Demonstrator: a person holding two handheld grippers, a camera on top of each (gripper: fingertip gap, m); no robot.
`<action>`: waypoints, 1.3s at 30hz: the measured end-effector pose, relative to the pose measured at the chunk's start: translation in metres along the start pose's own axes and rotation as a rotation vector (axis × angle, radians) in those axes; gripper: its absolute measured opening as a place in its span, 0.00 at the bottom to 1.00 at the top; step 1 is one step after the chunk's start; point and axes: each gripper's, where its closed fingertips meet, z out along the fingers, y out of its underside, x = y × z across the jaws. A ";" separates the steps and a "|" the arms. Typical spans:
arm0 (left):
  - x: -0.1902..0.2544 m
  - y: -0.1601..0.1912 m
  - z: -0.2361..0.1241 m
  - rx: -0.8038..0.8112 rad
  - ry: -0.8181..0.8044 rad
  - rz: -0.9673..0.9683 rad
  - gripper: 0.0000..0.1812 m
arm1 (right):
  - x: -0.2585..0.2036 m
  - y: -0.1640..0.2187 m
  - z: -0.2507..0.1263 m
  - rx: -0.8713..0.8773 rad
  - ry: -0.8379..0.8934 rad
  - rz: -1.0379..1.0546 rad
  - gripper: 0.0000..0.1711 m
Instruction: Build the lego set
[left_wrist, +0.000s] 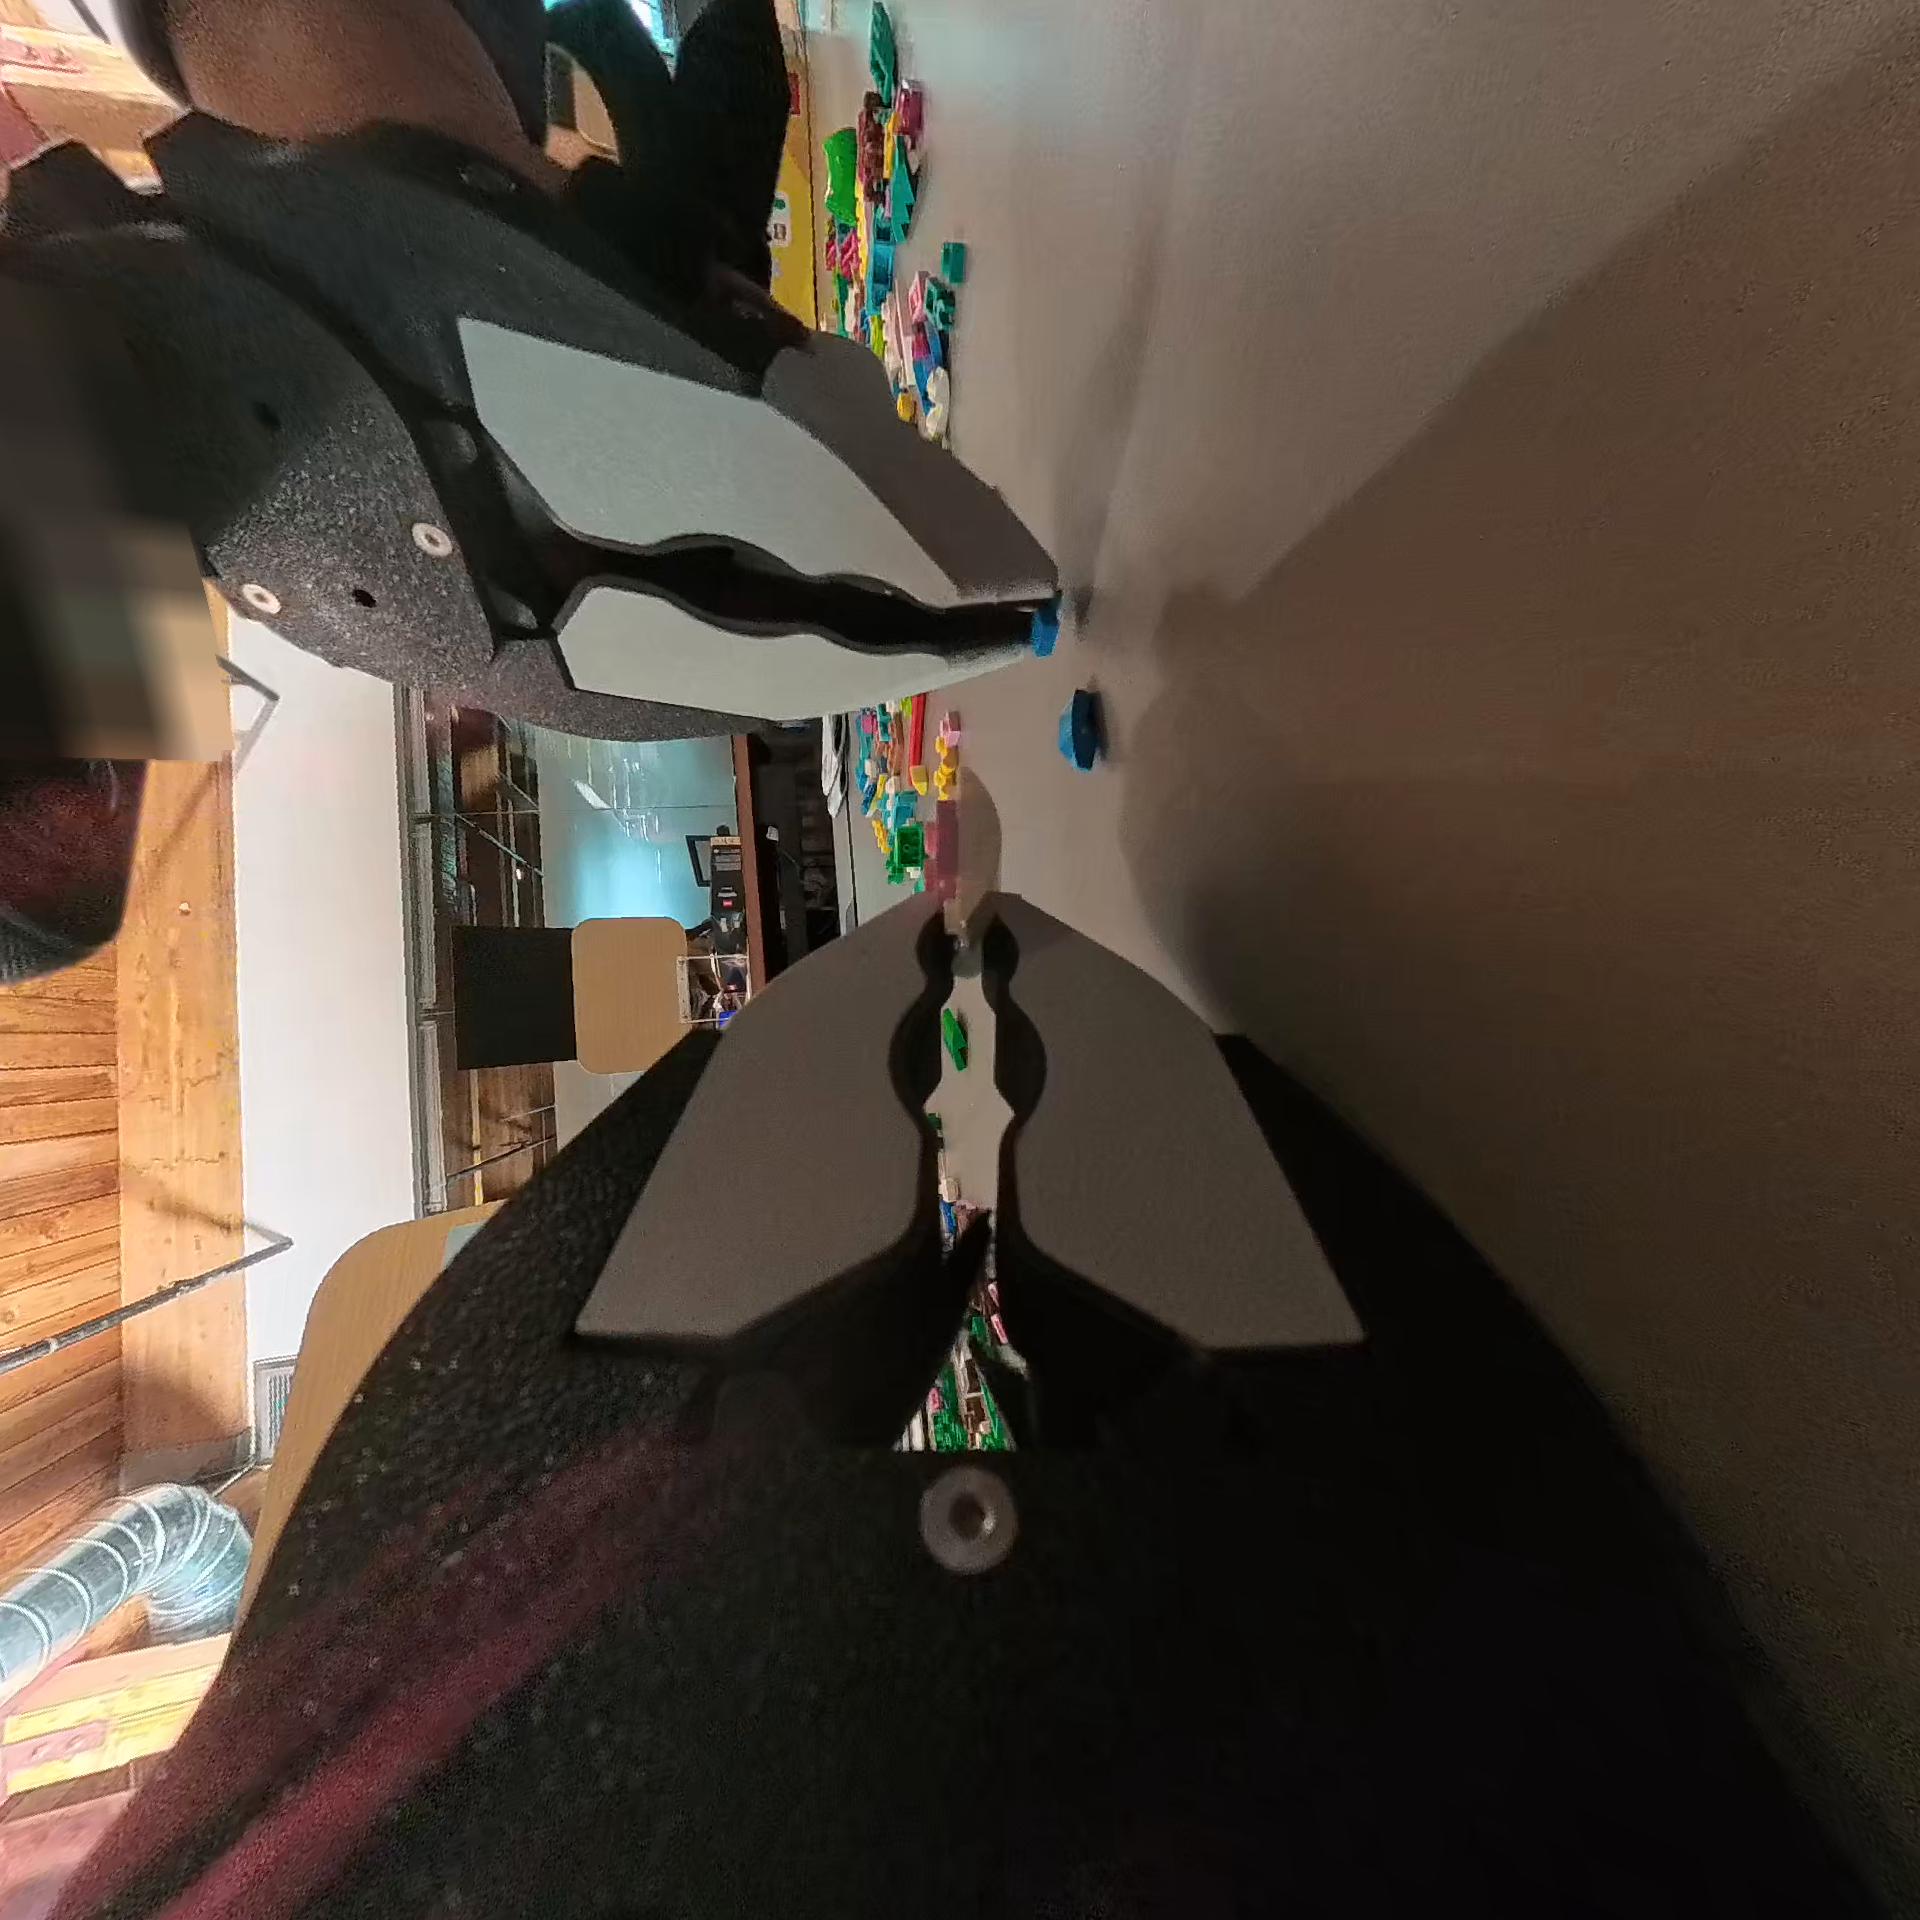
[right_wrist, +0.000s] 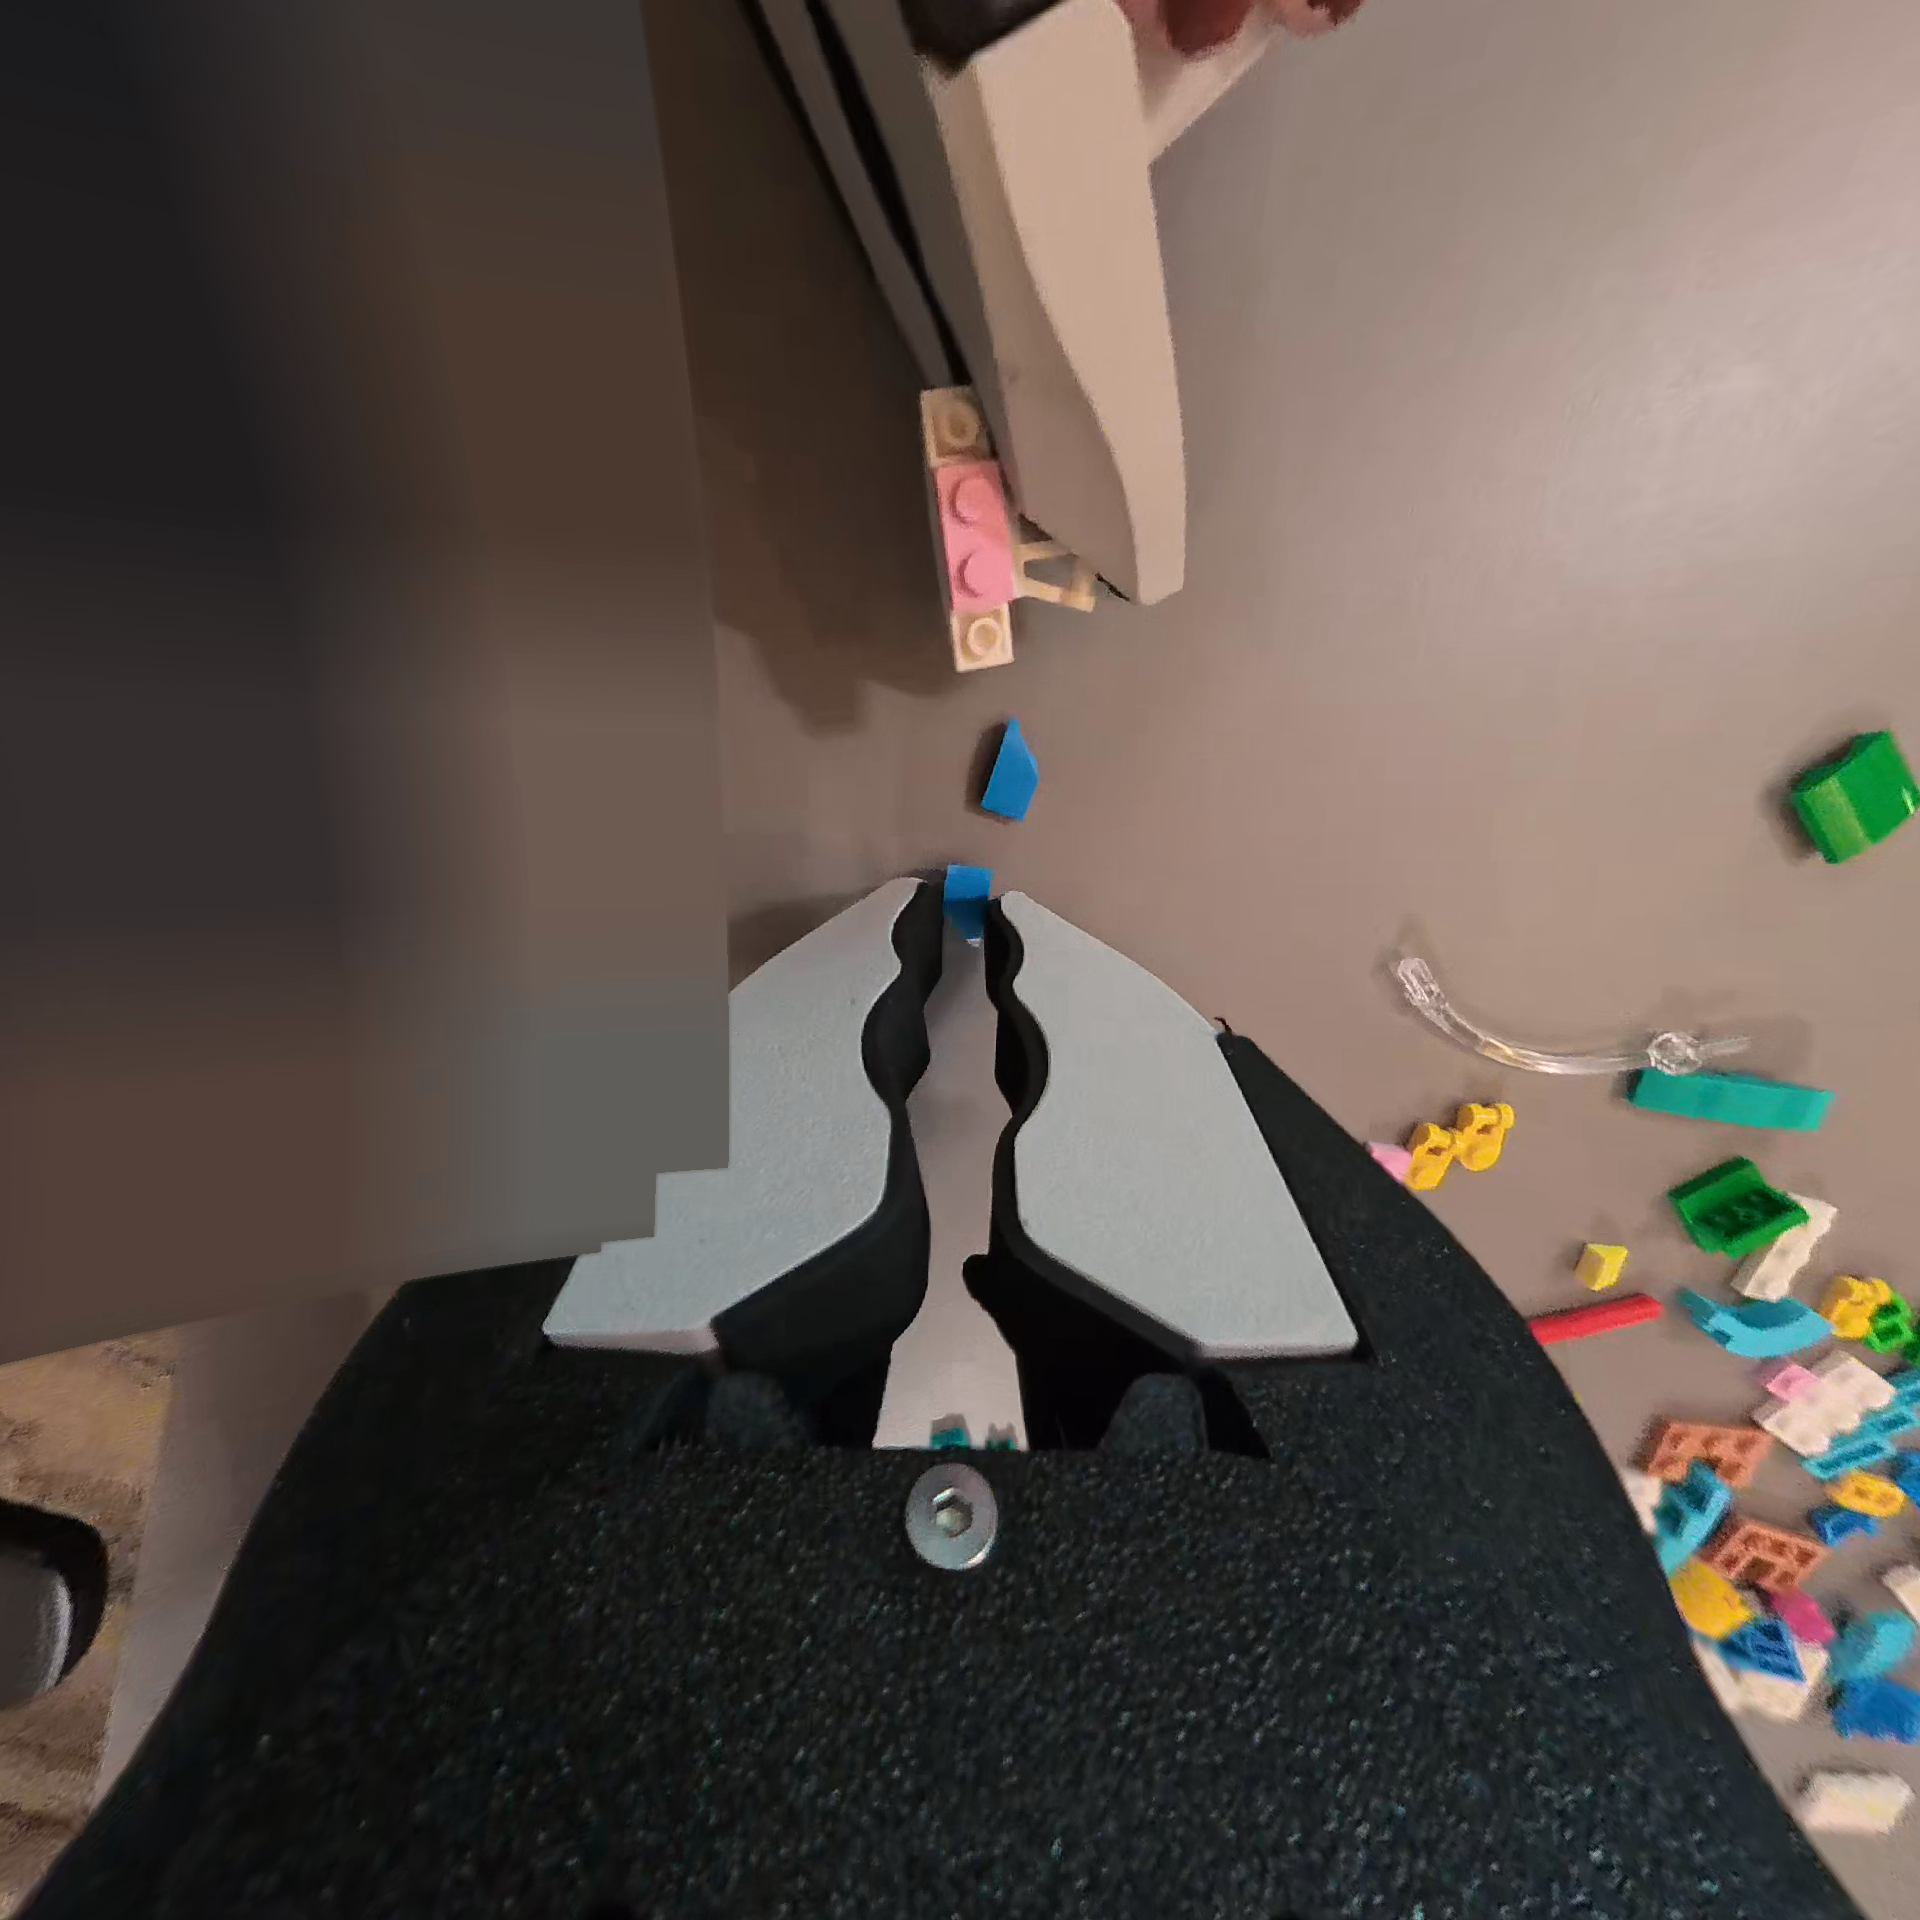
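Observation:
My right gripper (right_wrist: 966, 906) is shut on a small blue piece (right_wrist: 966, 896) just above the grey table (right_wrist: 1455, 416). It also shows in the left wrist view (left_wrist: 1039, 623), with the blue piece (left_wrist: 1044, 630) at its tips. A second blue sloped piece (right_wrist: 1008, 774) lies on the table just beyond it, also seen in the left wrist view (left_wrist: 1081, 729). My left gripper (left_wrist: 961, 925) is shut on a pink and cream assembly (left_wrist: 945, 868), blurred there. The right wrist view shows that gripper (right_wrist: 1127, 587) holding the assembly (right_wrist: 971, 530) at the table surface.
Loose coloured bricks are scattered at the right (right_wrist: 1766, 1475), with a clear curved part (right_wrist: 1538, 1049), a teal bar (right_wrist: 1725, 1101) and a green block (right_wrist: 1855, 810). More brick piles (left_wrist: 894, 208) lie farther along the table. A chair (left_wrist: 623, 997) stands in the room behind.

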 end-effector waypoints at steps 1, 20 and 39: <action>0.000 0.000 0.000 0.000 0.000 0.000 0.02 | 0.001 0.000 0.000 -0.012 0.011 0.017 0.04; 0.001 0.000 0.000 0.003 0.006 -0.010 0.02 | -0.002 -0.004 -0.011 0.286 0.196 0.353 0.09; 0.001 0.000 0.000 0.004 0.008 -0.013 0.02 | -0.004 0.000 -0.001 0.290 0.207 0.322 0.06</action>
